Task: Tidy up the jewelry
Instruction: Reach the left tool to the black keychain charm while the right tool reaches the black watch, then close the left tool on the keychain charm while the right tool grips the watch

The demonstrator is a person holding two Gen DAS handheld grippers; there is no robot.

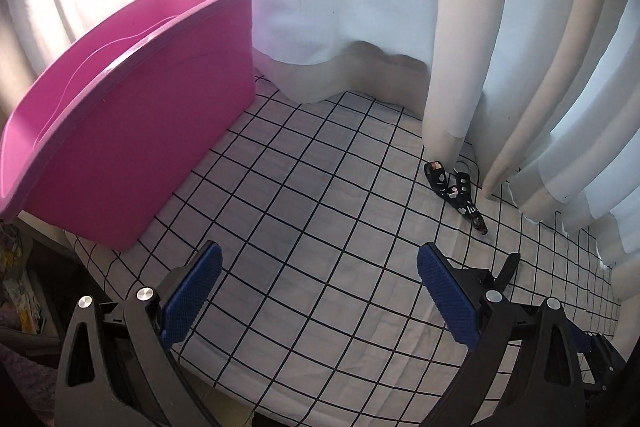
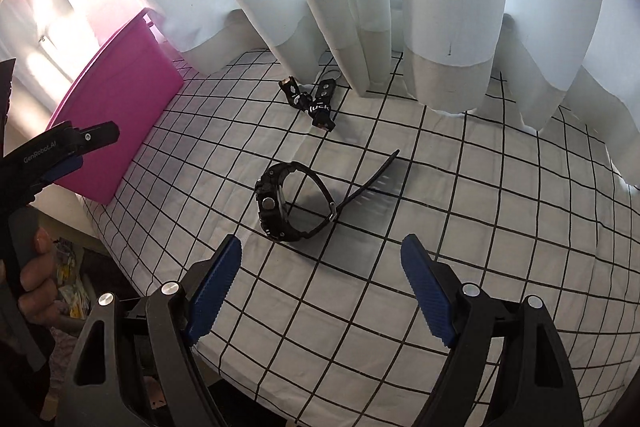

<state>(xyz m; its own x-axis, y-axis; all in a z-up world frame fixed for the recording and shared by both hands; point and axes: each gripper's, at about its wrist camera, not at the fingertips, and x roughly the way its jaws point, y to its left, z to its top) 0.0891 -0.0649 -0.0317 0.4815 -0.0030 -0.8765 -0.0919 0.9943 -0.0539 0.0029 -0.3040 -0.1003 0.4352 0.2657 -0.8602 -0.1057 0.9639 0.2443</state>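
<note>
Both my tongs are spread wide and hold nothing: left gripper [image 1: 320,267], right gripper [image 2: 320,259]. The black plastic wristwatch [image 2: 294,201] lies mid-surface on the white grid-checked sheet [image 2: 460,227]; the black printed strap bracelet [image 2: 312,103] lies near the far edge by the white curtains [image 2: 440,7]; the magenta plastic tub [image 1: 132,115] sits at the left edge.

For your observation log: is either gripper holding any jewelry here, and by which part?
Nothing is held. Left gripper and right gripper are open; the black plastic wristwatch lies untouched.
</note>
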